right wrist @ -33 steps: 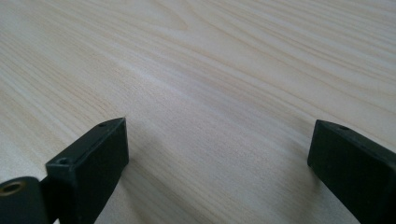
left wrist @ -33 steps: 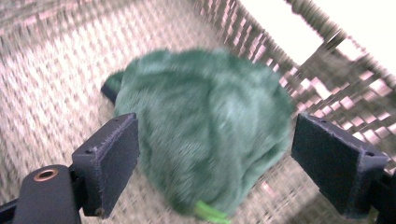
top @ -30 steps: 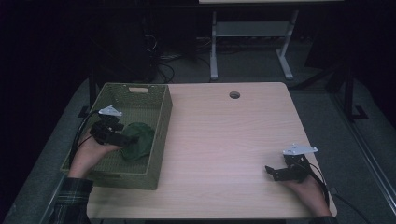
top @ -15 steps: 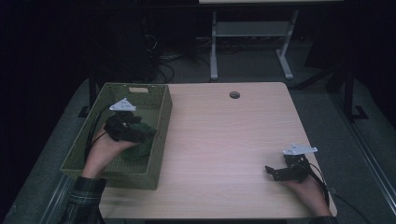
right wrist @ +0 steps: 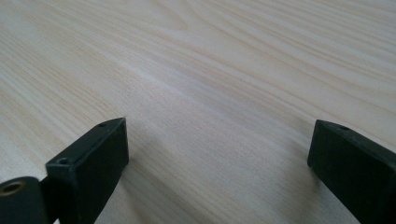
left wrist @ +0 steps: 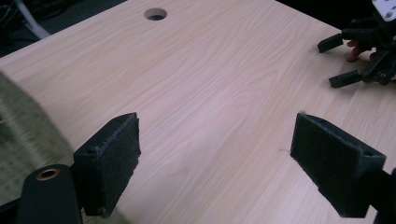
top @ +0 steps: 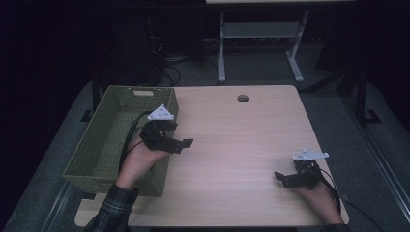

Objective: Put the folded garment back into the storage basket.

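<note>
A green woven basket (top: 95,136) stands on the left part of the pale wooden table (top: 235,140). My left gripper (top: 182,137) hovers over the basket's right rim, jaws pointing right across the table. In the left gripper view it (left wrist: 217,158) is open with bare wood between its pads, and the basket's wall (left wrist: 21,140) blurs at the left. My right gripper (top: 282,179) rests near the table's front right corner, jaws pointing left. It (right wrist: 217,163) is open over bare wood, and the left gripper view catches it (left wrist: 328,65) far off.
A round cable hole (top: 242,98) sits at the table's far edge, also in the left gripper view (left wrist: 155,13). Beyond the table a white metal frame (top: 256,41) and cables lie on the dark floor. The person's plaid sleeve (top: 116,208) crosses the basket's near corner.
My left gripper has come up out of the basket and moved right, over its right rim toward the table. The right gripper has stayed put.
</note>
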`<state>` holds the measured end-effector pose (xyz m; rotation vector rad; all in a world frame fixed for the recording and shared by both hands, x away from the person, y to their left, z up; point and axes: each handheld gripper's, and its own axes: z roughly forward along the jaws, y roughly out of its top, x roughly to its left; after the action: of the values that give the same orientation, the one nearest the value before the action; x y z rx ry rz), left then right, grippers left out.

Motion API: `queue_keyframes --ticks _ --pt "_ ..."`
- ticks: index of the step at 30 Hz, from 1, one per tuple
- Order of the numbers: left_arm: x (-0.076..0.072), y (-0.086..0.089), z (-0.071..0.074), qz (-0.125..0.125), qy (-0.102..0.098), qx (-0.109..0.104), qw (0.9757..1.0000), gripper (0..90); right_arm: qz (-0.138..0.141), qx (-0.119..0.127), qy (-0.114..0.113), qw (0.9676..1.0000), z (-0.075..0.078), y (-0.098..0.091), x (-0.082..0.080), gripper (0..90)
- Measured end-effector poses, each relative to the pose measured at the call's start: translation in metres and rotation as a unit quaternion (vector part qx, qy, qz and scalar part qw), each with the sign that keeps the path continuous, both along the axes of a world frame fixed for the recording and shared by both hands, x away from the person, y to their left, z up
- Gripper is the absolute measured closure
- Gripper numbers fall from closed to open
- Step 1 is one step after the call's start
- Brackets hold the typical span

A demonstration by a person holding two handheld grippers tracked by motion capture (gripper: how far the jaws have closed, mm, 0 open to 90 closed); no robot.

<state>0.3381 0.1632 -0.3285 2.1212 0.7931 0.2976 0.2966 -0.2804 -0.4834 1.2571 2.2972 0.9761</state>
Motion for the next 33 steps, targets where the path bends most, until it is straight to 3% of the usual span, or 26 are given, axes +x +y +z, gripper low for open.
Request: queue_keyframes --ticks 8,12,22,23,25,26,33 --pt "-0.004 -0.031 -0.015 -0.017 0.003 0.0 0.9999 15.1 0.0 0.0 0.0 1.0 0.0 0.0 0.0 4.8" --pt "-0.008 -0.049 -0.031 -0.024 0.006 0.002 0.9997 15.1 0.0 0.0 0.0 1.0 0.0 0.0 0.0 4.8" --pt "-0.012 -0.065 -0.066 -0.019 0.007 0.008 0.9998 15.0 0.0 -0.001 0.0 1.0 0.0 0.0 0.0 4.8" --pt "-0.012 -0.068 -0.076 -0.017 0.009 0.016 0.9997 15.0 0.0 -0.001 0.0 1.0 0.0 0.0 0.0 4.9" --pt "-0.012 -0.07 -0.081 -0.017 0.01 0.021 0.9996 15.0 0.001 -0.001 0.0 1.0 0.0 0.0 0.0 4.8" --pt "-0.013 -0.072 -0.09 -0.018 0.011 0.033 0.9993 14.9 0.0 -0.001 0.0 1.0 0.0 0.0 0.0 4.8" --pt "-0.014 -0.079 -0.121 -0.01 0.016 0.075 0.997 15.0 0.0 -0.001 0.0 1.0 0.0 0.0 0.0 4.8"
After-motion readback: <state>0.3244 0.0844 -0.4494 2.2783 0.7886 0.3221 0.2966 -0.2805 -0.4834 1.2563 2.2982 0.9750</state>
